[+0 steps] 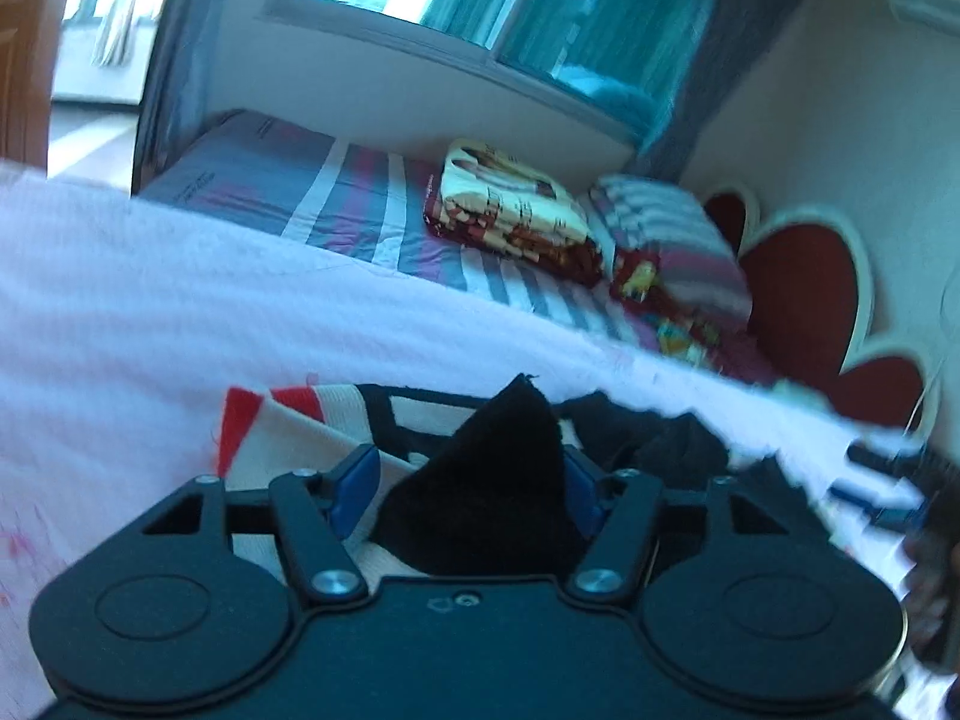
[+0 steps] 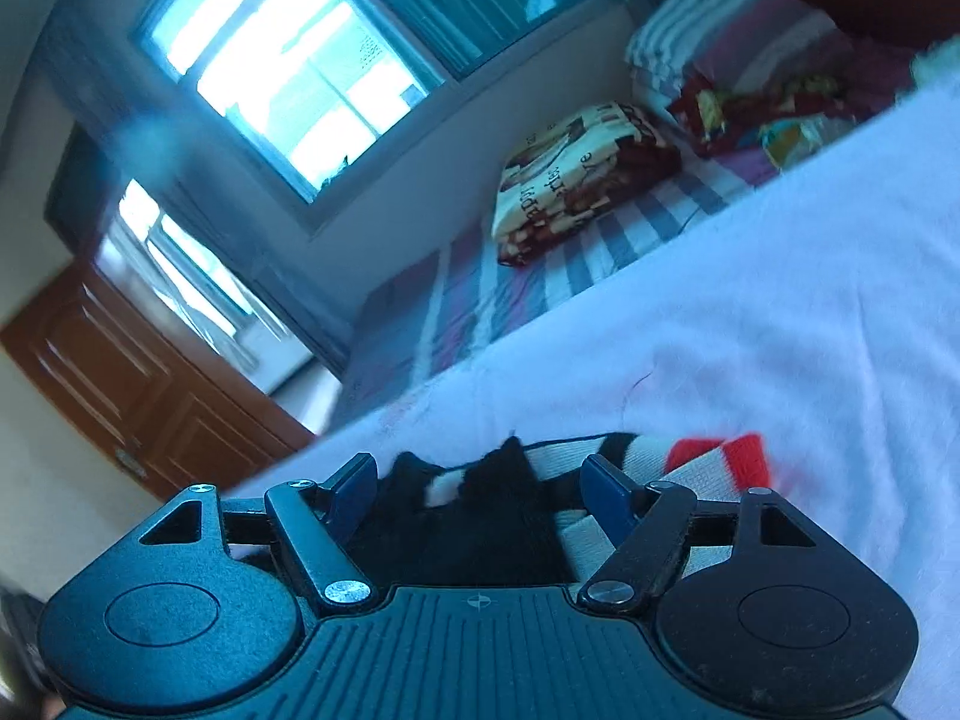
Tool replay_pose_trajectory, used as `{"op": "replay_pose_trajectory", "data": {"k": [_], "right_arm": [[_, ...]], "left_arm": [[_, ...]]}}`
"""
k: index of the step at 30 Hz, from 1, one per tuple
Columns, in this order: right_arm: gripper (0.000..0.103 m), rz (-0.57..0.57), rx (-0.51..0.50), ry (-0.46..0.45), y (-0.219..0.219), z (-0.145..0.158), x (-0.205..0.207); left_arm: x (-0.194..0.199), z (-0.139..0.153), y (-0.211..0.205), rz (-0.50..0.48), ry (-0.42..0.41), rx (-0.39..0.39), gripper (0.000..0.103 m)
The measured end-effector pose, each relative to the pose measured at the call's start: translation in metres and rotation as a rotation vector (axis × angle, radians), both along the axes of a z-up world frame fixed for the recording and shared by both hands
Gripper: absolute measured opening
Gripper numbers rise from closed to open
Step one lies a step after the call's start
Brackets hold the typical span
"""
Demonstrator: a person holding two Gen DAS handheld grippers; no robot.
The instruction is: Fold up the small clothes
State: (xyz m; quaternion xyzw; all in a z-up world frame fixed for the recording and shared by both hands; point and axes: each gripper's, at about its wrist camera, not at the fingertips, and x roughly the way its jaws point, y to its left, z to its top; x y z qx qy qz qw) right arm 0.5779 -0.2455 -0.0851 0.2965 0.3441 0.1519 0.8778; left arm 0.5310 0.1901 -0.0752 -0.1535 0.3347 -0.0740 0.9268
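Pale pink bedspread (image 1: 150, 300) carries a small garment (image 2: 690, 468) in cream, black and red, lying right under both grippers. The left gripper (image 1: 465, 489) has its jaws spread fairly wide, a black peak of the cloth rising between them, though whether they pinch it I cannot tell; the right gripper (image 2: 480, 489) likewise stands wide over black folds. Beyond lie a striped sheet (image 1: 360, 204), a folded printed blanket (image 2: 570, 180), a window (image 2: 288, 72) and a brown door (image 2: 120, 384).

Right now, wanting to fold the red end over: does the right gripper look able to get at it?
Probably yes. The red end lies bare on the white sheet just beside the right gripper, whose jaws stand open around black fabric.
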Motion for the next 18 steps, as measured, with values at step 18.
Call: {"op": "replay_pose_trajectory", "data": {"k": [18], "right_arm": [[0.039,0.184,-0.431,-0.001,0.080,-0.035,0.005]], "left_arm": [[0.015,-0.010,-0.006,-0.052,0.034,0.082,0.064]]}}
